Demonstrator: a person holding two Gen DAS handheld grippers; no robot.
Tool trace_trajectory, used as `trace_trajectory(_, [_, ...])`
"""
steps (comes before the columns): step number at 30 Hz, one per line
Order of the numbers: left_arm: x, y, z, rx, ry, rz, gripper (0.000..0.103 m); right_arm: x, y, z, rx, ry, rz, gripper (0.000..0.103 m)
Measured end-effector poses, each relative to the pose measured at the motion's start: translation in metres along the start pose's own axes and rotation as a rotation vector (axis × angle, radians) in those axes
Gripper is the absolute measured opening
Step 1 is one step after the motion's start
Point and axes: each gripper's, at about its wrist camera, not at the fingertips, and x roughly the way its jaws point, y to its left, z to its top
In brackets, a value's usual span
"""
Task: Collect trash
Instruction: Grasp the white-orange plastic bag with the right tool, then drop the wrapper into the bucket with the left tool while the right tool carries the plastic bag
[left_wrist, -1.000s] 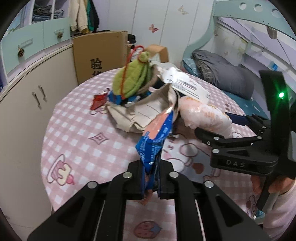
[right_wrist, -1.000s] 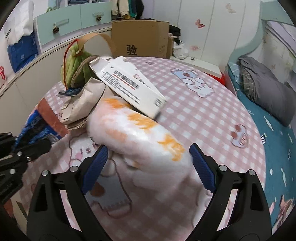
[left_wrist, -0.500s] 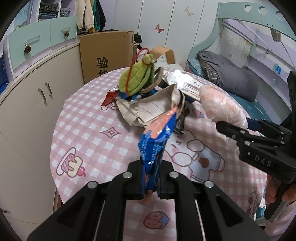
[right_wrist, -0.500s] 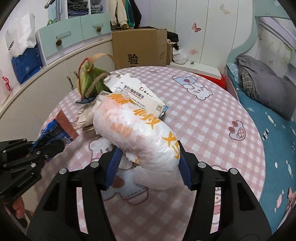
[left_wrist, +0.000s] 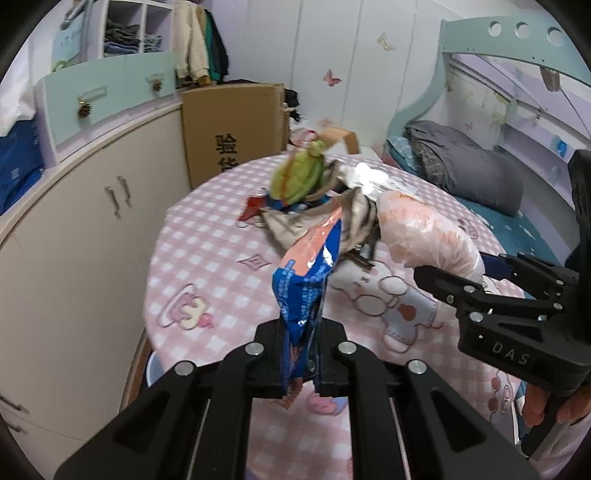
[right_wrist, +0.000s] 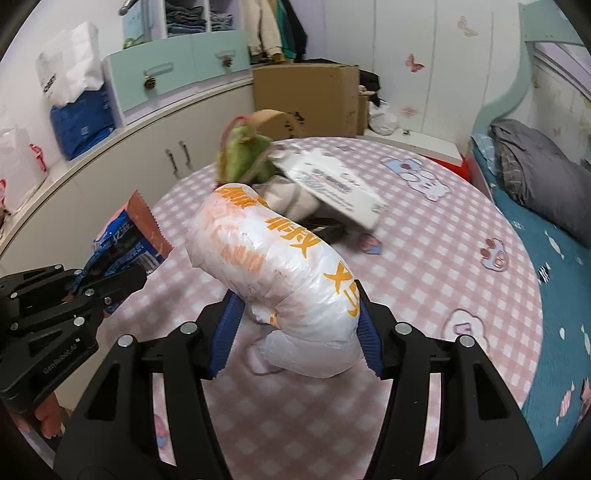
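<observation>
Sitting under everything is the round pink tabletop (right_wrist: 424, 236), with a heap of leftover trash (right_wrist: 295, 184) near its middle. Above it, the right hand-held gripper (right_wrist: 291, 325) squeezes a big puffy white bag (right_wrist: 273, 266), which might slip out because it is soft. The left hand-held gripper (left_wrist: 301, 354) pinches a thin blue wrapper (left_wrist: 306, 280) that could tear.

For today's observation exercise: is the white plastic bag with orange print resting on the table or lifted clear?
Lifted: the white plastic bag hangs clamped in the right tool, checked tablecloth visible beneath.
</observation>
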Motion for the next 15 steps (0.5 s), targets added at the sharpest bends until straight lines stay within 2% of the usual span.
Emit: trace_trajectory(15, [-0.034,0.091,-0.021,-0.147,-0.028,0.156,0.009,0.029,0.095,0.021,-0.125,0.038,0.131,0.057])
